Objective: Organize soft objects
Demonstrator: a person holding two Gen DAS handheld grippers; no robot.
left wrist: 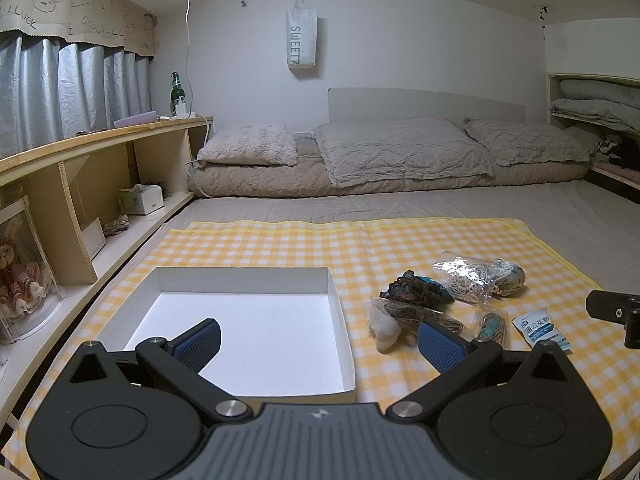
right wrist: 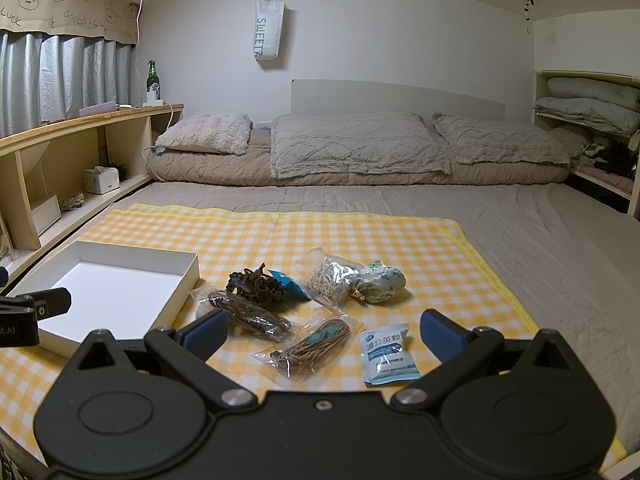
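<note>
An empty white box (left wrist: 256, 344) (right wrist: 120, 300) lies on the yellow checked cloth (left wrist: 280, 248) (right wrist: 256, 236). Right of it lie several small soft items: a dark knitted bundle (left wrist: 412, 290) (right wrist: 256, 286), a bagged white cord (left wrist: 468, 278) (right wrist: 332, 276), a floral pouch (left wrist: 510, 276) (right wrist: 380, 280), bagged brown cords (left wrist: 420, 316) (right wrist: 248, 314) (right wrist: 312, 346) and a white-blue sachet (left wrist: 538, 330) (right wrist: 386, 354). My left gripper (left wrist: 320, 346) is open and empty over the box's right edge. My right gripper (right wrist: 322, 336) is open and empty just short of the sachet and brown cord bag.
A wooden shelf (left wrist: 100, 184) (right wrist: 60, 160) runs along the left with a tissue box (left wrist: 140, 200) and a bottle (right wrist: 152, 76). Pillows (left wrist: 400, 152) (right wrist: 352, 144) lie at the bed's head. Grey sheet (right wrist: 560, 248) lies to the right.
</note>
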